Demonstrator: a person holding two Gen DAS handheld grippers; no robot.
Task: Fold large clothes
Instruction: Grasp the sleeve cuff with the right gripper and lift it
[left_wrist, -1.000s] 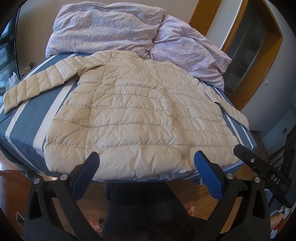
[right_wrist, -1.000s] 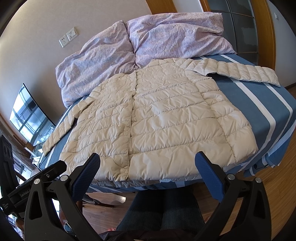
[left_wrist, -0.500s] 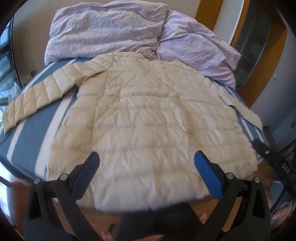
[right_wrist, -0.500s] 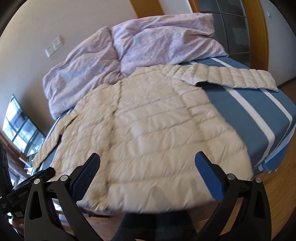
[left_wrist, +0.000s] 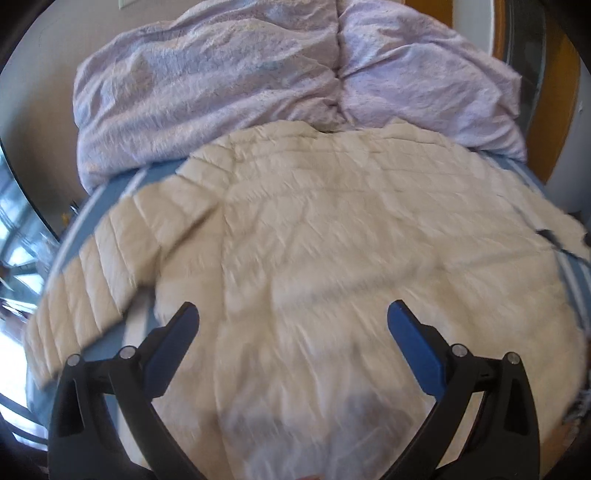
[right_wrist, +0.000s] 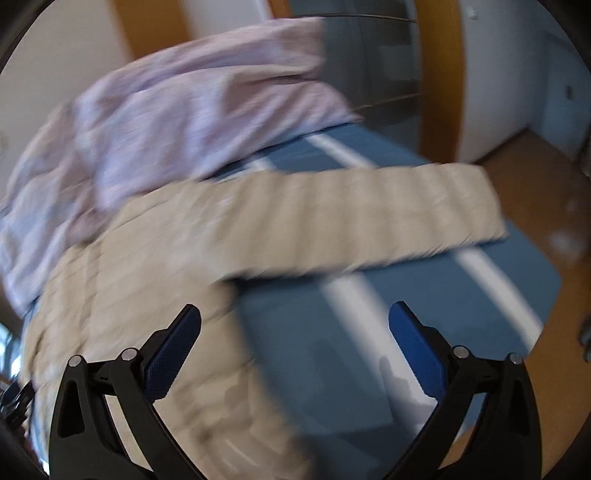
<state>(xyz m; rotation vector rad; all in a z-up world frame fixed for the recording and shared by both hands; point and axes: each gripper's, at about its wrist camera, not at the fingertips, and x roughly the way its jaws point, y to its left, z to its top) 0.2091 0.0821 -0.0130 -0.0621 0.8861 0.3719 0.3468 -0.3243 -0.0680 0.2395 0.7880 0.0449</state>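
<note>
Now the cream quilted puffer jacket (left_wrist: 332, 258) lies spread flat on the bed with the blue sheet and white stripes (right_wrist: 424, 295), its body filling most of the left wrist view. The left gripper (left_wrist: 291, 314) hangs over the near part of the jacket, with its 2 blue-padded fingers (left_wrist: 181, 336) wide apart and nothing between them. One sleeve of the jacket (left_wrist: 96, 273) goes out to the left over the blue sheet, and this sleeve lies flat.

Behind the jacket, at the far end of the bed, a crumpled lilac duvet (left_wrist: 229, 81) is piled, and the collar side of the jacket is just beside it.

The right gripper (right_wrist: 293, 315) is also spread open and holds nothing. It is over the right side of the bed, where the edge of the jacket body meets the bare blue sheet. The other sleeve (right_wrist: 369, 218) stretches to the right across the sheet, far from the fingers. The right wrist view is much blurred, so I cannot say surely if the left finger touches the jacket. A brown wooden floor (right_wrist: 546, 192) shows at the right of the bed.
</note>
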